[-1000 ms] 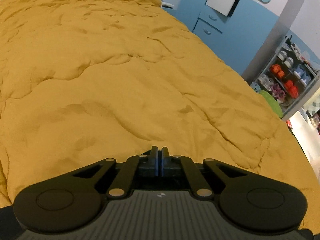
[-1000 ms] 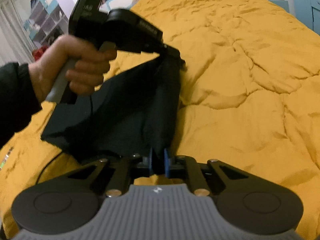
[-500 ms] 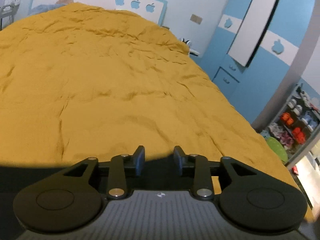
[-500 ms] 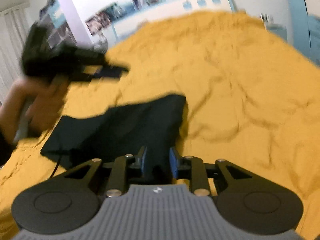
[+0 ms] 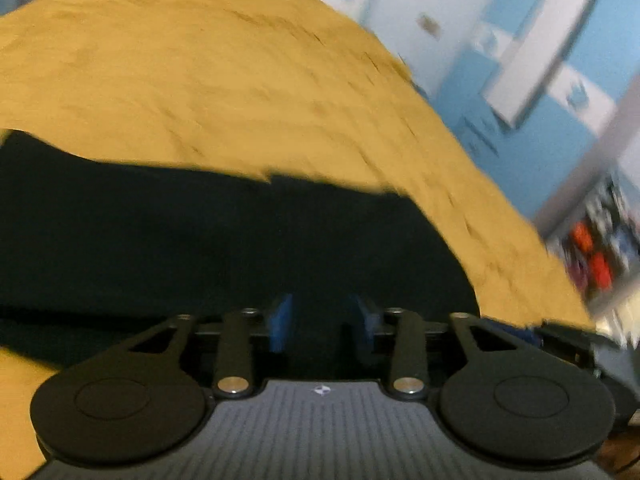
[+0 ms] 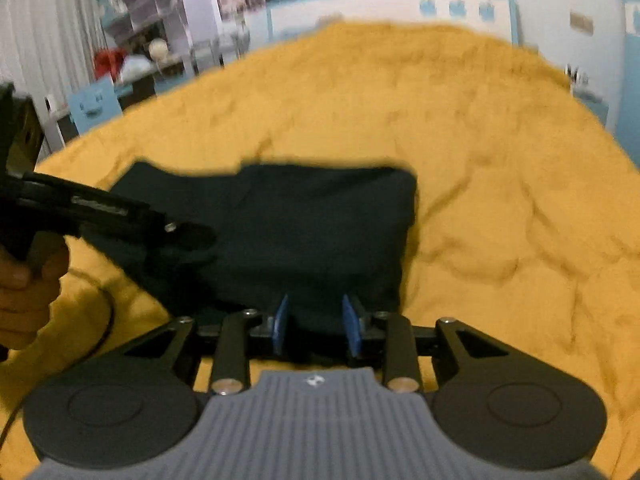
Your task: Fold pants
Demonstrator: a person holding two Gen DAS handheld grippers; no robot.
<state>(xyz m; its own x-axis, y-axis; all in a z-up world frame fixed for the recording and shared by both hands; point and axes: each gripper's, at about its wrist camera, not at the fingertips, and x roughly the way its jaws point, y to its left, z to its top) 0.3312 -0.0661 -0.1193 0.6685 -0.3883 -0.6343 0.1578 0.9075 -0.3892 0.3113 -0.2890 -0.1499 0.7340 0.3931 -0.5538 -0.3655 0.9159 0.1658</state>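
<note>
Left wrist view is smeared with motion blur, so the blue cupboards (image 5: pixel 520 92) and the shelf (image 5: pixel 596 256) at the right edge are only streaks of colour, and the creases of the yellow bedspread (image 5: pixel 200 80) are hard to read. The pants (image 5: pixel 240 248), a dark, almost featureless mass, fill the middle of this view and run off the left edge, so their full outline cannot be made out from here. The left gripper (image 5: pixel 323 326) has just been opening; its blue pads stand moderately apart with dark cloth lying under and between them, and the pads do not press on it. The right wrist view is sharper: the pants (image 6: pixel 304 232) lie on the bed as a folded, roughly rectangular shape, their near edge hidden behind the right gripper (image 6: pixel 314 328). That gripper has also just been opening; its jaws stand at a narrow-to-middling gap, the near edge of the cloth sits between them, and the pads are clear of it. At the left of this view the left gripper (image 6: pixel 192 236) reaches over the pants' left side, its fingertips lost against the dark fabric, held by a hand (image 6: pixel 28 284) cut off by the frame edge.
</note>
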